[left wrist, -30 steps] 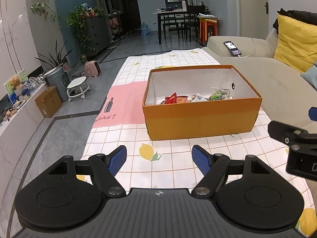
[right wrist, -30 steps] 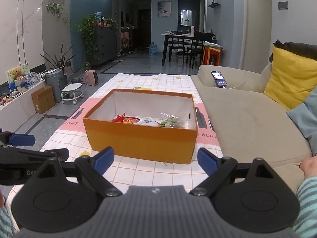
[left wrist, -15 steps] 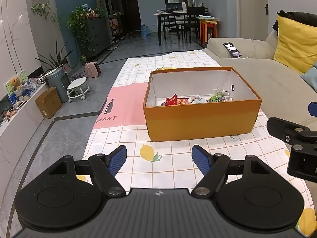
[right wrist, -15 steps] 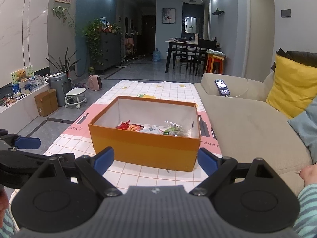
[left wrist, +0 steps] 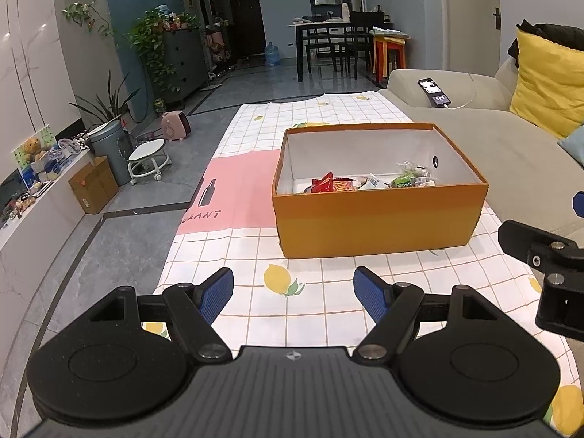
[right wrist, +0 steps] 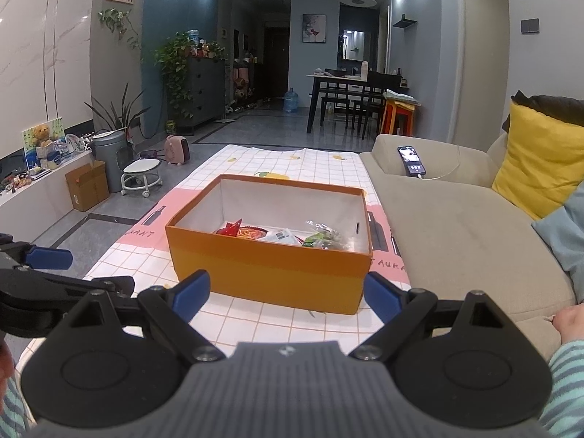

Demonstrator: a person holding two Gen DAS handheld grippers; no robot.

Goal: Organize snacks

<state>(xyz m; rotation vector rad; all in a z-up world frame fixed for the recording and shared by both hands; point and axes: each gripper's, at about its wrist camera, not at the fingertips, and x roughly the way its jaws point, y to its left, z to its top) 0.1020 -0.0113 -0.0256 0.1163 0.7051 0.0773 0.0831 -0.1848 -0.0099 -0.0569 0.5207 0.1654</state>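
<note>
An orange cardboard box (left wrist: 376,222) (right wrist: 270,266) stands on the checked lemon-print tablecloth (left wrist: 314,314) (right wrist: 277,168). Inside lie several snack packets, among them a red one (left wrist: 325,182) (right wrist: 231,228) and a green one (left wrist: 407,180) (right wrist: 317,239). My left gripper (left wrist: 294,290) hovers open in front of the box, nothing between its blue pads. My right gripper (right wrist: 286,292) is open too, just short of the box's near wall, and empty. Each gripper shows at the edge of the other's view.
A beige sofa (left wrist: 511,146) (right wrist: 456,219) runs along the table's right side with a phone (left wrist: 434,92) (right wrist: 411,160) and a yellow cushion (left wrist: 547,84) on it. On the floor at left are a small wheeled stool (left wrist: 148,160) and a cardboard carton (left wrist: 93,189). A striped sleeve (right wrist: 565,383) shows.
In the right wrist view the scene has slid down a little, so the box sits lower. The left wrist view is nearly unchanged. Both grippers stay open.
</note>
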